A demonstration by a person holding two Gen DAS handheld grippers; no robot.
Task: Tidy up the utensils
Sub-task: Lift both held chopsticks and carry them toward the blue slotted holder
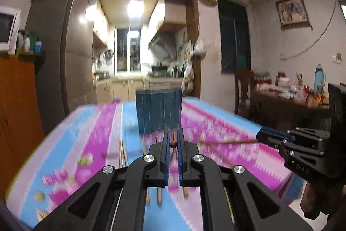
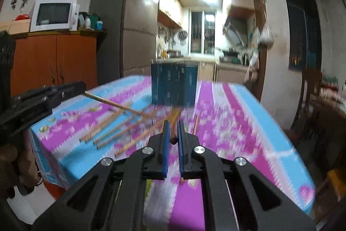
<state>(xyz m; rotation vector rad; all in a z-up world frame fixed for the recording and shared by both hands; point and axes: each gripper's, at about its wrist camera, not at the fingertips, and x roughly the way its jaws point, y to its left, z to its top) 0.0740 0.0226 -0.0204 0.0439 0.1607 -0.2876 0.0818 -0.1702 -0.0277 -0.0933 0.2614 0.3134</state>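
1. Left claw (image 1: 173,140) is clamped on one chopstick (image 1: 173,144); right claw (image 2: 172,133) grips another (image 2: 174,122).
2. Below both, loose chopsticks (image 2: 121,125) lie scattered on the bench (image 2: 227,122).
3. Ahead stands the blue holder (image 2: 174,84); I judge the next move calls for carrying both sticks over its open top.

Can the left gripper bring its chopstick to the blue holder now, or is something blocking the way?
Probably yes. The left gripper, shut on a chopstick, points straight at the blue holder with only open tablecloth between. The right gripper stays off to the side.
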